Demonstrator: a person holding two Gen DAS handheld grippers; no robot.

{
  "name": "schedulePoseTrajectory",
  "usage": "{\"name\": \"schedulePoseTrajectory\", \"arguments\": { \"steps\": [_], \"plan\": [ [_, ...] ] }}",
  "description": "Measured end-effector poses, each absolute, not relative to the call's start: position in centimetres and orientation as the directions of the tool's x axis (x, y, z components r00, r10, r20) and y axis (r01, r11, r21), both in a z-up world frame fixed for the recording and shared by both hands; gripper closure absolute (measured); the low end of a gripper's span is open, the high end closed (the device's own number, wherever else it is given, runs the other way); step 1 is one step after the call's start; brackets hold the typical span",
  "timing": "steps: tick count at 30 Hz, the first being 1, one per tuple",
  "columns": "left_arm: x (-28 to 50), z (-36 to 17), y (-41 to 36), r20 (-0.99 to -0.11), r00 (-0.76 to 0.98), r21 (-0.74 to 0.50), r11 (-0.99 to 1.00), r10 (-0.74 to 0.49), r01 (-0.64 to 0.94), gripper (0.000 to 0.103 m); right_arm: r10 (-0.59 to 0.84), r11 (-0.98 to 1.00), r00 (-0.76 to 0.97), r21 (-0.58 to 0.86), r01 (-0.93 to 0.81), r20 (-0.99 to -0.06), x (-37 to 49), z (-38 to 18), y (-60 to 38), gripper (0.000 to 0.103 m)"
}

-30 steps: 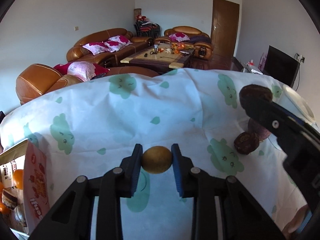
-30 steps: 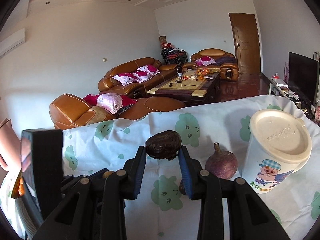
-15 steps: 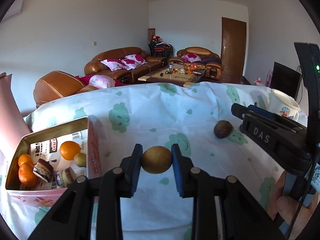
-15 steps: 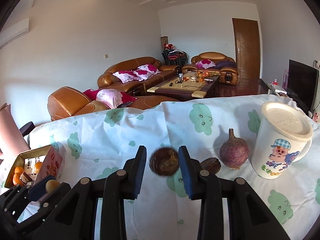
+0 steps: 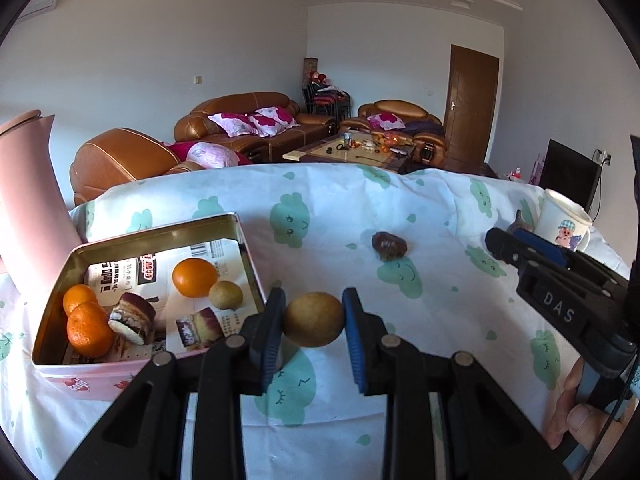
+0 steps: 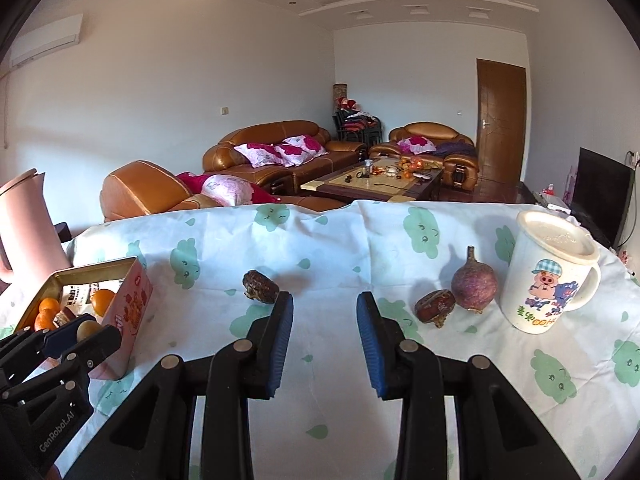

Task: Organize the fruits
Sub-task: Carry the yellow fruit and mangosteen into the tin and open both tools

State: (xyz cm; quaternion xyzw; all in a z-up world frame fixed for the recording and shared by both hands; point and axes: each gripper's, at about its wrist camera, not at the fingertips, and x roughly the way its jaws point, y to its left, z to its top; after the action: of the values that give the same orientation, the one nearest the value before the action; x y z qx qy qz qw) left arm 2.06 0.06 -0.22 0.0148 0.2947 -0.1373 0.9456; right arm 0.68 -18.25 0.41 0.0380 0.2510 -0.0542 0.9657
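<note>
A round tan fruit is pinched between the blue pads of the left claw, held above the cloud-print cloth on the counter, just beside the right wall of an open tin. Inside the tin lie three oranges, a small greenish-brown fruit and a layered cake piece. The right claw is spread wide with nothing between its pads. A wrinkled dark fruit rests on the cloth just beyond its left finger. To the right, another wrinkled fruit lies touching a purple stemmed fruit, beside a lidded cartoon mug. A pink jug stands behind the tin.
</note>
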Motion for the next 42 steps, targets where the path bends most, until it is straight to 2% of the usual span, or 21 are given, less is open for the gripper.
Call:
{"name": "schedulePoseTrajectory", "arguments": {
  "steps": [5, 7, 10, 11, 17, 19, 23, 30, 37, 42],
  "plan": [
    [1.9, 0.5, 1.7, -0.537, 0.794, -0.093, 0.956, -0.284, 0.279, 0.072, 0.058, 0.989, 0.828, 0.144, 0.028, -0.558, 3.0, -0.5, -17.5, 0.067],
    [1.8, 0.9, 2.4, -0.52, 0.797, -0.112, 0.95, -0.307, 0.293, 0.072, 0.093, 0.987, 0.798, 0.161, 0.005, -0.595, 4.5, -0.9, -16.9, 0.063],
    [1.7, 1.7, 3.4, -0.488, 0.8, -0.144, 0.937, -0.348, 0.319, 0.072, 0.109, 0.985, 0.77, 0.171, 0.0, -0.628, 7.0, -1.4, -15.8, 0.036],
    [1.7, 1.9, 3.7, -0.477, 0.802, -0.154, 0.932, -0.36, 0.327, 0.072, 0.106, 0.986, 0.76, 0.168, 0.004, -0.641, 7.9, -1.7, -15.6, 0.035],
    [1.9, 2.3, 4.4, -0.469, 0.808, -0.155, 0.934, -0.357, 0.323, 0.072, 0.047, 0.996, 0.653, 0.086, 0.027, -0.756, 12.9, -4.1, -13.7, 0.037],
    [2.2, 2.1, 4.6, -0.483, 0.803, -0.157, 0.937, -0.349, 0.312, 0.072, 0.033, 0.997, 0.645, 0.068, 0.03, -0.763, 13.2, -4.2, -13.4, 0.063],
    [2.5, 2.0, 5.2, -0.491, 0.798, -0.176, 0.937, -0.35, 0.303, 0.072, -0.015, 0.997, 0.683, 0.04, 0.064, -0.73, 12.0, -3.6, -13.3, 0.063],
    [3.0, 1.9, 5.8, -0.517, 0.815, -0.123, 0.965, -0.26, 0.23, 0.072, -0.006, 0.986, 0.793, 0.13, 0.107, -0.609, 5.6, -1.4, -13.5, 0.063],
    [3.7, 1.9, 7.1, -0.509, 0.843, -0.059, 0.985, -0.172, 0.165, 0.072, 0.031, 0.988, 0.855, 0.143, 0.051, -0.517, 1.9, 1.4, -10.1, 0.063],
    [4.1, 1.9, 9.0, -0.501, 0.855, -0.056, 0.991, -0.134, 0.123, 0.072, 0.075, 0.99, 0.868, 0.142, -0.005, -0.491, 1.0, 2.4, -7.4, 0.063]
  ]
}}
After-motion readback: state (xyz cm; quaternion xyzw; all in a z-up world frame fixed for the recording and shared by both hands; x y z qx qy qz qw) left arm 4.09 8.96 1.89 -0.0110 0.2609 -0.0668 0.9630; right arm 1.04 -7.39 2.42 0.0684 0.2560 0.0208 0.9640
